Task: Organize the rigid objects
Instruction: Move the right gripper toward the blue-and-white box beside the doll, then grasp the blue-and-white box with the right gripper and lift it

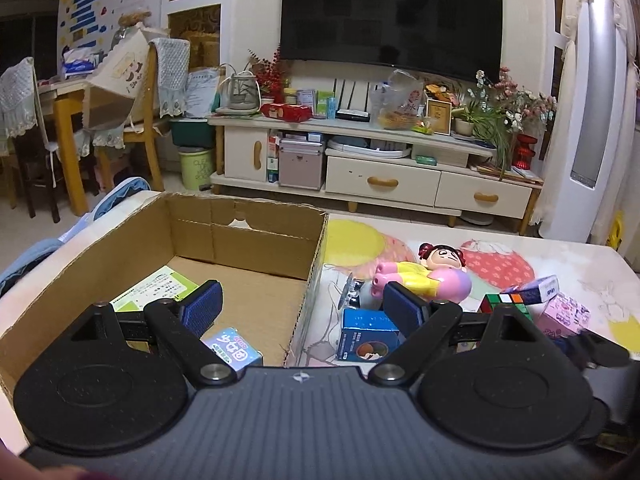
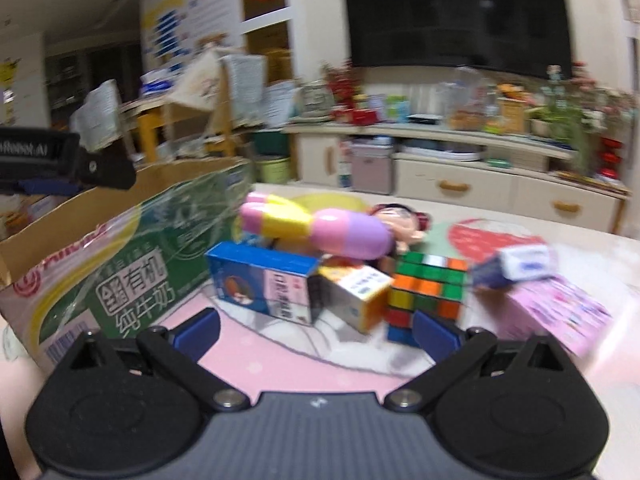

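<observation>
An open cardboard box (image 1: 120, 256) sits on the left of the table and holds a green leaflet (image 1: 160, 286) and a small pastel carton (image 1: 234, 350). My left gripper (image 1: 304, 306) is open and empty, over the box's right wall. Right of the box lie a pink and yellow doll (image 1: 428, 274), a blue carton (image 1: 366, 334), a Rubik's cube (image 1: 506, 306) and a pink carton (image 1: 564, 314). My right gripper (image 2: 316, 336) is open and empty, low over the table in front of the blue carton (image 2: 260, 282), a small yellow-ended box (image 2: 356, 294) and the cube (image 2: 426, 292).
The box's outer side (image 2: 132, 276) shows green milk print. A blue and white carton (image 2: 516, 266) and the pink carton (image 2: 560, 314) lie at the right. The doll (image 2: 320, 228) lies behind the cartons. A TV stand (image 1: 380, 160) stands beyond the table.
</observation>
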`<state>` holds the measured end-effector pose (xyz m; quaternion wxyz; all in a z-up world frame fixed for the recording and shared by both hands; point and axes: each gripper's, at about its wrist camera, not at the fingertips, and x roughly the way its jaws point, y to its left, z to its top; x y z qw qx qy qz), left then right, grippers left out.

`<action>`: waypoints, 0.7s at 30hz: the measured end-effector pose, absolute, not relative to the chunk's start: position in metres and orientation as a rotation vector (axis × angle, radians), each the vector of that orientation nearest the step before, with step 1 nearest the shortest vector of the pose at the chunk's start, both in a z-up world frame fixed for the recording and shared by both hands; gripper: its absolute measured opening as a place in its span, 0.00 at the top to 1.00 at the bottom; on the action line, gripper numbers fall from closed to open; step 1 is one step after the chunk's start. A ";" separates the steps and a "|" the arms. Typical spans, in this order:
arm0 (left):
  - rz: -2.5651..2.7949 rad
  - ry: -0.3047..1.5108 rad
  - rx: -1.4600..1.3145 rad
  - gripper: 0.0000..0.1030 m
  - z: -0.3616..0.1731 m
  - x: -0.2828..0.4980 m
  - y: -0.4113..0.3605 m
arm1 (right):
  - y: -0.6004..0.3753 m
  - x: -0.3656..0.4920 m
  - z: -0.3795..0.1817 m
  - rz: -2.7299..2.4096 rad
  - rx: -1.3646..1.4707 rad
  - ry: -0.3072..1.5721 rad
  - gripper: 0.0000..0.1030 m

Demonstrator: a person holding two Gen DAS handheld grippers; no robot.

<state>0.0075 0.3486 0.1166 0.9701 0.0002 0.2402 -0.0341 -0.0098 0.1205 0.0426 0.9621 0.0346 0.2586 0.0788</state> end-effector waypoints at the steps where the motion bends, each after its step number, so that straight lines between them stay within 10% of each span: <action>1: -0.067 0.486 0.004 0.00 0.116 0.007 0.348 | 0.121 -0.003 0.042 0.181 0.058 0.523 0.03; 21: -0.075 0.532 0.006 0.00 0.114 0.008 0.336 | 0.132 0.049 0.032 0.456 -0.102 0.545 0.32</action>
